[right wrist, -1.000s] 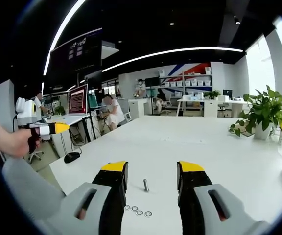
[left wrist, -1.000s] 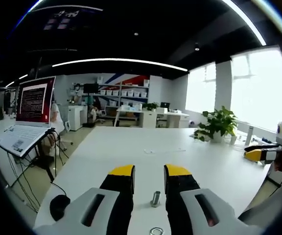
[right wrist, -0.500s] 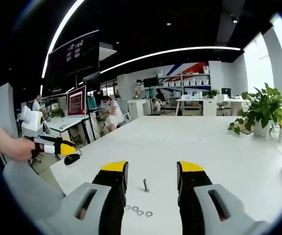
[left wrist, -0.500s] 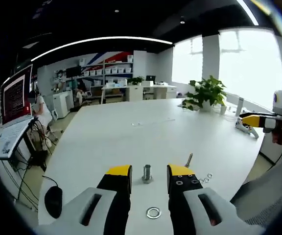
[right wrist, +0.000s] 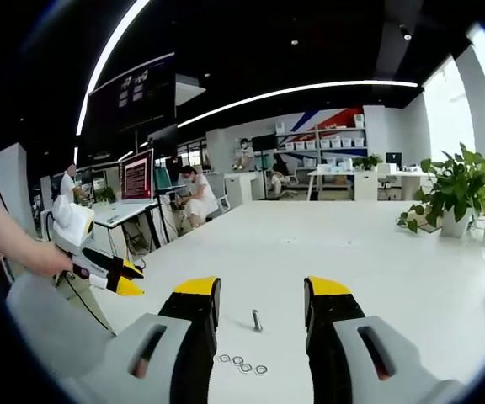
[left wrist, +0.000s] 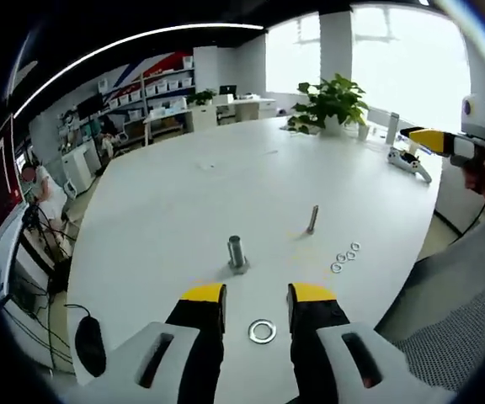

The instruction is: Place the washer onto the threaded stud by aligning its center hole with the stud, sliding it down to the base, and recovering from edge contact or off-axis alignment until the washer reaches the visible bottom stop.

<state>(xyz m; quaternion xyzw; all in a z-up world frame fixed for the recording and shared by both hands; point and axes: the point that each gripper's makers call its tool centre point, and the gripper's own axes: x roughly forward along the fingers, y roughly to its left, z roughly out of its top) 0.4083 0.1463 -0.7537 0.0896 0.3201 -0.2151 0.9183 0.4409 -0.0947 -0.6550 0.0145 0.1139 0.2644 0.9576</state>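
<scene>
Jaws of the left gripper (left wrist: pixel 257 295) are apart, holding nothing. A washer (left wrist: pixel 262 331) lies flat on the desk (left wrist: pixel 175 194) between them, the stud (left wrist: pixel 237 252) at 12 o'clock. Right gripper (right wrist: pixel 258 290) jaws are apart too.

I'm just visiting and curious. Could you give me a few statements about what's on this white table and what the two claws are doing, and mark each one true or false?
1. A single washer lies flat on the table between the jaws of the left claw. True.
2. That washer is already threaded onto the short stud. False: the stud stands bare, apart from the washer.
3. A row of small washers lies beside the thin upright bolt. True.
4. The right claw is clamped on the thin bolt. False: its jaws stand wide open and hold nothing.
5. A potted plant stands at the table's far end. True.
</scene>
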